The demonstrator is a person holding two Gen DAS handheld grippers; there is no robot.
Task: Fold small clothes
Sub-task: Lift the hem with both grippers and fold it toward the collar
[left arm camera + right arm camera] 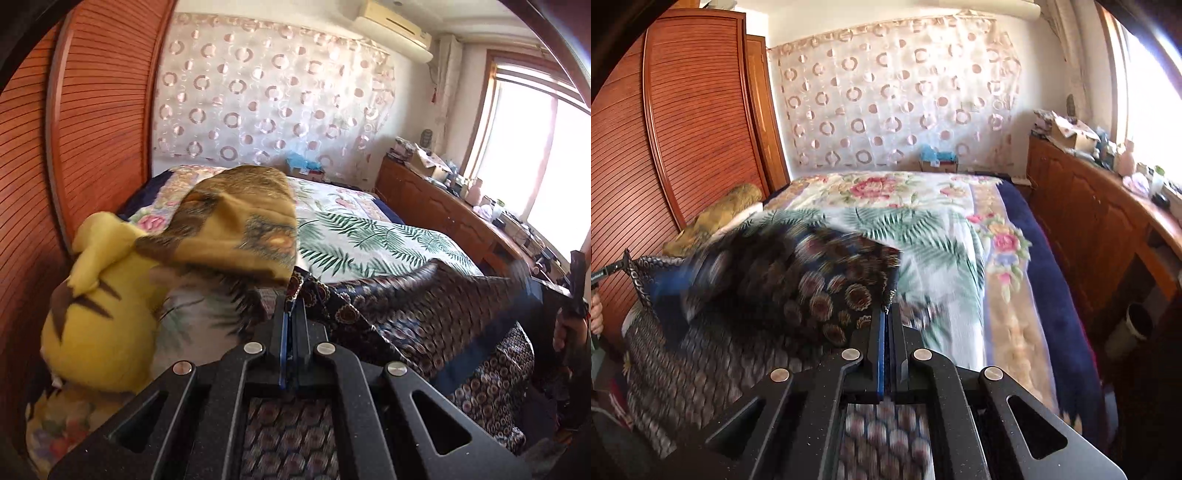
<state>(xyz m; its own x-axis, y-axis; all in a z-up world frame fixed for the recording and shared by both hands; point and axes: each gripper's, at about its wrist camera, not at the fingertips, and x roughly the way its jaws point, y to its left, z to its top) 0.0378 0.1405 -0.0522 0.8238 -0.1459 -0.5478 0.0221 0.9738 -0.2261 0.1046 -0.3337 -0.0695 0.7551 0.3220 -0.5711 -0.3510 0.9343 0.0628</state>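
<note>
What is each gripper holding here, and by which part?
Both grip the same dark patterned garment. The left gripper pinches one edge corner, the right gripper another; the cloth hangs between them above the bed.

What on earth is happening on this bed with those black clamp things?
A person holds a clamp-like gripper in each hand. The left gripper and the right gripper are each pinched shut on an edge of a dark patterned garment, holding it stretched above the floral bedspread. It is not folded yet. A yellow plush toy sits by the wooden wardrobe.
</note>
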